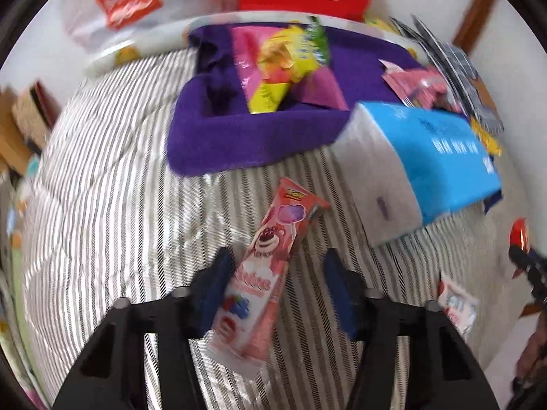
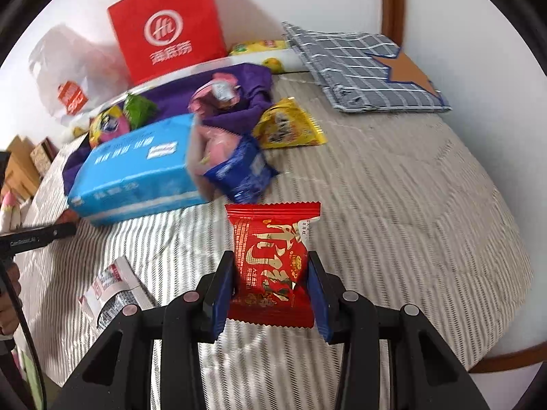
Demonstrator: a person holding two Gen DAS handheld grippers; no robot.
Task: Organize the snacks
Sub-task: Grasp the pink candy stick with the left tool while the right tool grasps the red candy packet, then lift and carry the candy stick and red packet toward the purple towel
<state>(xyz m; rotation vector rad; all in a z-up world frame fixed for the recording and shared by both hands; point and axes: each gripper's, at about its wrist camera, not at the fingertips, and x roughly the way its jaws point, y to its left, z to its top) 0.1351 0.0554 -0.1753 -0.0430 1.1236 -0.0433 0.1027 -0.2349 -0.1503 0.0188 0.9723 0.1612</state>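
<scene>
Left gripper (image 1: pixel 278 263): jaws spread wide over the striped bedspread (image 1: pixel 102 188), with the long pink snack packet (image 1: pixel 263 266) lying between them. The packet's near part sits against the left pad; the right pad stands clear of it, so nothing is clamped. The packet runs diagonally, its far end pointing toward the purple cloth tray (image 1: pixel 239 140), which lies farther off and holds a pink-and-yellow snack bag (image 1: pixel 283 68). A blue tissue pack (image 1: pixel 427 157) sits right of the packet, touching the tray's near right corner. Right gripper (image 2: pixel 271 266): both blue pads pressed against the sides of a red snack packet (image 2: pixel 273 256), which is held upright above the bedspread with its crimped top edge toward the far side. Beyond it, in the right wrist view, a dark blue snack bag (image 2: pixel 244 171) leans at the right end of the tissue pack, and a yellow snack bag (image 2: pixel 287 126) lies just right of the purple cloth. A white wrapped packet (image 2: pixel 109 290) lies on the bedspread near left of the right gripper. A red paper bag (image 2: pixel 167 27) stands against the far wall; a grey checked cloth (image 2: pixel 359 71) lies at far right. Both views show motion blur.
</scene>
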